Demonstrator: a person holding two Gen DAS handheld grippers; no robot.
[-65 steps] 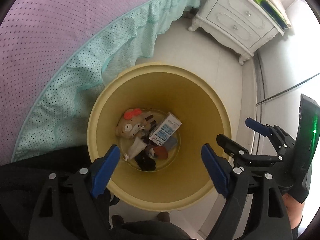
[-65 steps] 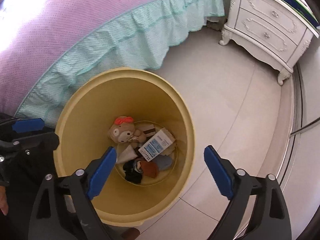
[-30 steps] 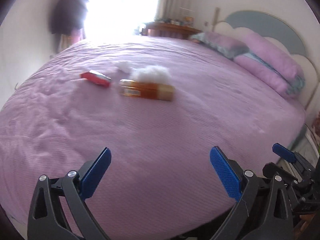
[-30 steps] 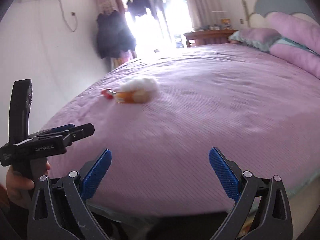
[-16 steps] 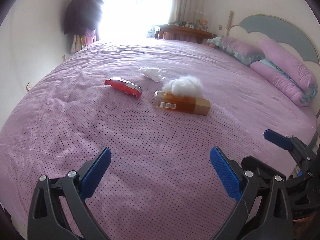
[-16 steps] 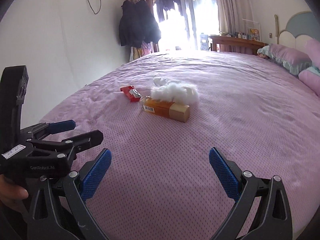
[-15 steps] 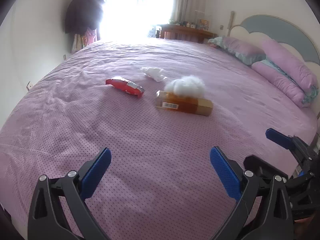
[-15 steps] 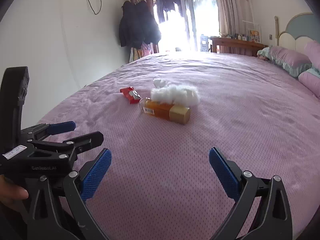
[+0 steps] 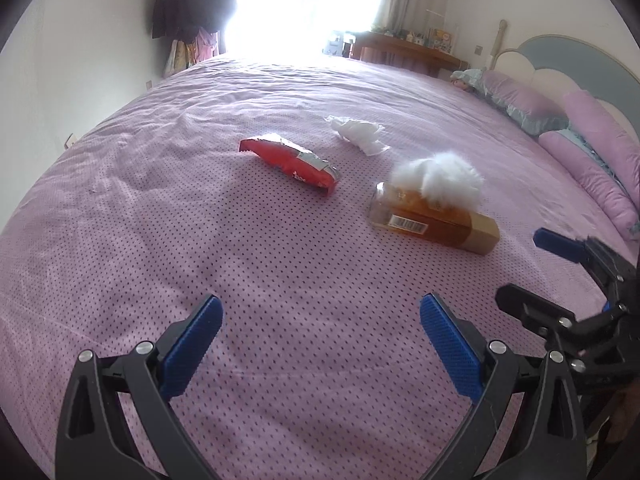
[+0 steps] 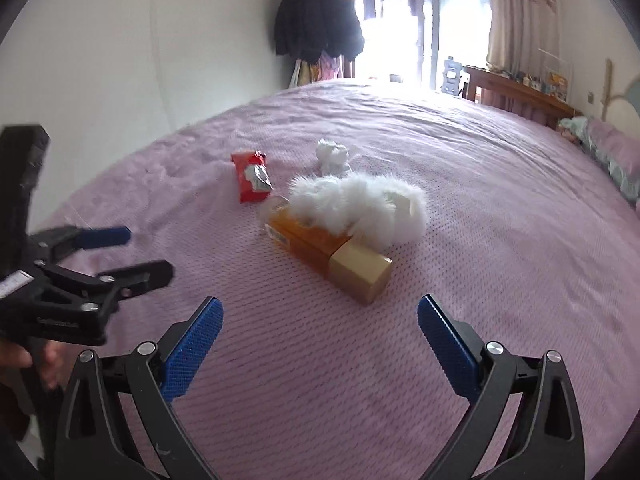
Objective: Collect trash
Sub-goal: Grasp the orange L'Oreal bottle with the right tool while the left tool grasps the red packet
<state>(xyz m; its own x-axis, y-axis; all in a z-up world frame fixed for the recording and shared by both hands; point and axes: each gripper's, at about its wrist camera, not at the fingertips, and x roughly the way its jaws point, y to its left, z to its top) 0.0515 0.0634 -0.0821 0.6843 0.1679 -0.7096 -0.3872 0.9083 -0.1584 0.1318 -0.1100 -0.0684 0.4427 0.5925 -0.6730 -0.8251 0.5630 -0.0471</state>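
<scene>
bed [image 9: 160, 240] covered in a purple dotted spread, filling both views; pillows [image 9: 592, 148] along the far right edge. trash gathered in one cluster near mid-bed, ahead of both tools.

amber bottle [image 10: 316, 240] lying flat, gold square cap [image 10: 360, 276] at the near end in the right wrist view. long axis running diagonally: cap end toward the right tool, base end away and to the left. in the left wrist view same bottle [image 9: 432, 220] off to the right of centre, cap pointing right.

white fluffy tuft [image 10: 360, 208] resting against the far side of the bottle, touching it. red wrapper [image 9: 292, 164] lying apart, left of the bottle, nearly straight ahead of the left tool. crumpled tissue [image 9: 358, 134] farthest back, behind wrapper and tuft.

right tool [image 10: 318, 332] released, jaws wide, holding nothing; bottle cap almost on its centreline and near. left tool [image 9: 318, 332] likewise released and holding nothing; wrapper on its line but farther off.

judged: right tool nearer to the bottle, left tool better placed for the wrapper. bottle axis oblique to the right tool's opening, so likely needs a wrist turn to close across the narrow body rather than along it. tuft likely to cling or drag along if bottle lifted.
</scene>
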